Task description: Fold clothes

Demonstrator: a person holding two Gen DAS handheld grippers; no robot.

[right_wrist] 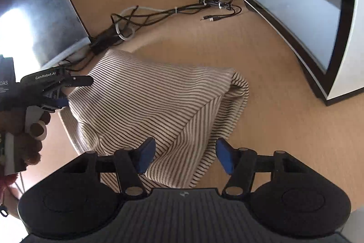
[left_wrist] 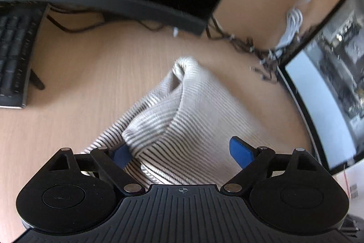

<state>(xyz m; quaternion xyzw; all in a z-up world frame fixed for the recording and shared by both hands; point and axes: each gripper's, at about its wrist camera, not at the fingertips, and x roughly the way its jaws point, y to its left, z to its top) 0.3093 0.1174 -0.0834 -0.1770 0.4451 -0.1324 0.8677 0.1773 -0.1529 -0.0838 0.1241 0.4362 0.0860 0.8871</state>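
Two claws, left (left_wrist: 182, 152) and right (right_wrist: 185, 156), gape wide over one striped garment (right_wrist: 159, 101).

Looks like an office setup: wood-grain counter (right_wrist: 284, 129) with a keyboard (left_wrist: 13, 56), 2 monitors (right_wrist: 302, 6) and a messy bundle of cables (right_wrist: 173, 11) behind.

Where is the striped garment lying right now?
The striped garment lies bunched mid-desk, between the two monitors; the cable bundle sits behind it, and both grippers' open jaws are at its near edge.
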